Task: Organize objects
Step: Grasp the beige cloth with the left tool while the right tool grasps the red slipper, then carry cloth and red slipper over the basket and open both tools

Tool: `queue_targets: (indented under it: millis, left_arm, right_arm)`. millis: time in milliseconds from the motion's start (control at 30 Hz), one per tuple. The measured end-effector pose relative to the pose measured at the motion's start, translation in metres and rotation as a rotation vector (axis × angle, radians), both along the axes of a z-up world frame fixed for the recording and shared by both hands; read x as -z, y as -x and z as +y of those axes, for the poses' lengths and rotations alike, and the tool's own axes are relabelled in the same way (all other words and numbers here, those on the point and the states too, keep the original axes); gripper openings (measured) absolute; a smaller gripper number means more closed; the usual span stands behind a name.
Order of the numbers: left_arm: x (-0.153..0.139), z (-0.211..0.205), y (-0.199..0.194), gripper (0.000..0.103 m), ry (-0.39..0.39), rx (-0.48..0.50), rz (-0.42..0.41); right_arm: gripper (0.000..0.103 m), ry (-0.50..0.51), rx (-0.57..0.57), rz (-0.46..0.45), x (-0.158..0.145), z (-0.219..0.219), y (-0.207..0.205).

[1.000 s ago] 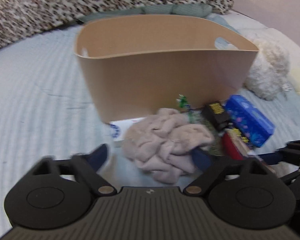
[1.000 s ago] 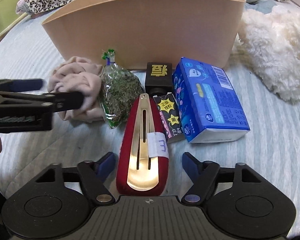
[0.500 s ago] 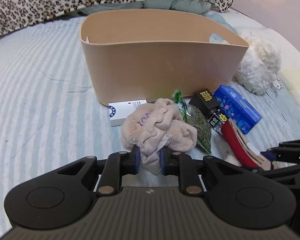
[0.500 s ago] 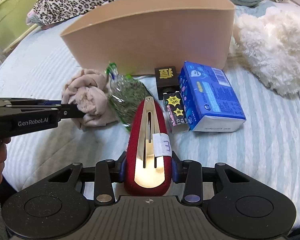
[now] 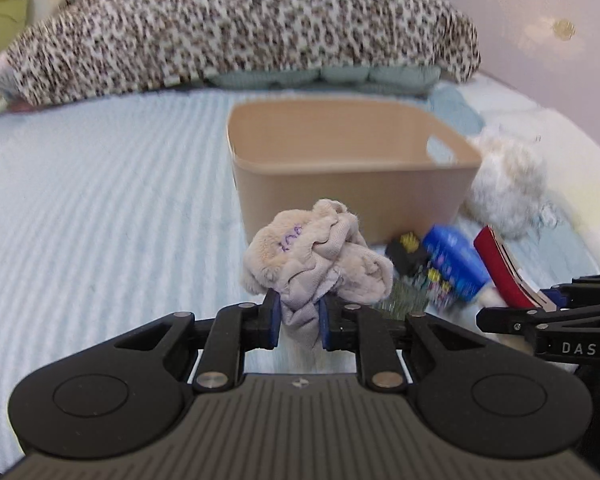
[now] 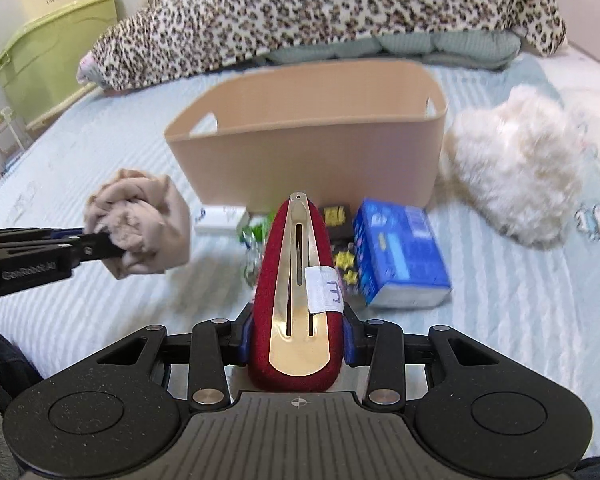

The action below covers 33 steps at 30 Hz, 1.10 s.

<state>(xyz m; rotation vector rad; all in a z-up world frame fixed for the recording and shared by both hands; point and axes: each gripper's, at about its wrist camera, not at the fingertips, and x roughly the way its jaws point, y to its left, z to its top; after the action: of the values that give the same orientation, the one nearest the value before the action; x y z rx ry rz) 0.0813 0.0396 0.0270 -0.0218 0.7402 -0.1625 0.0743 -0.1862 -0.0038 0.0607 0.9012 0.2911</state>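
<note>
My left gripper (image 5: 298,322) is closed on a crumpled beige cloth (image 5: 318,254), pinching its lower folds between the blue pads; the cloth is lifted off the bed and bunches above the fingers (a faint purple marking shows on its upper fold); from the right wrist view the same cloth (image 6: 140,222) hangs at the tip of the left tongs, above the striped light-blue bedspread (image 6: 520,320).

My right gripper (image 6: 296,340) is clamped on a dark red hair clip (image 6: 296,280) with a gold metal snap bar down its middle and a small white label stuck across it; the clip points forward, toward the tan storage bin (image 6: 308,148); in the left wrist view the clip (image 5: 498,268) shows as a red edge held up at the right.

The bin stands open on the bed, with a handle cutout at each end; what lies inside is hidden by its wall.

On the bedspread just in front of the bin lie a blue tissue pack (image 6: 400,256), a small black box with yellow print (image 6: 336,216), and a flat white box (image 6: 222,218); a fluffy white plush (image 6: 512,168) sits to the right of the bin; a leopard-print blanket (image 6: 320,12) is heaped behind it.
</note>
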Motion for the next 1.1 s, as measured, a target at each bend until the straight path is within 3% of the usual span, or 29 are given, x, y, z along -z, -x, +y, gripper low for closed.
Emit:
queue_targets:
  millis: [267,567,867,1100]
  left_arm:
    - [-0.041,0.002,-0.004,0.020,-0.005,-0.029,-0.111]
    - [-0.055,0.006,-0.045,0.020,-0.024,-0.081,-0.142]
    - [-0.051,-0.015,-0.100,0.020,-0.078,-0.079,-0.163]
    - [-0.019,-0.039,-0.169,0.020,-0.135,-0.081,-0.059]
  right_arm:
    - [0.037,0.001,-0.006,-0.124,-0.042,-0.007,-0.019]
    - [0.037,-0.024,-0.001,-0.213,-0.071,-0.011,-0.061]
    - [0.037,0.024,0.032,-0.283,-0.075,-0.002,-0.125]
    - [0.037,0.058,0.046,-0.258,-0.053,0.010,-0.176]
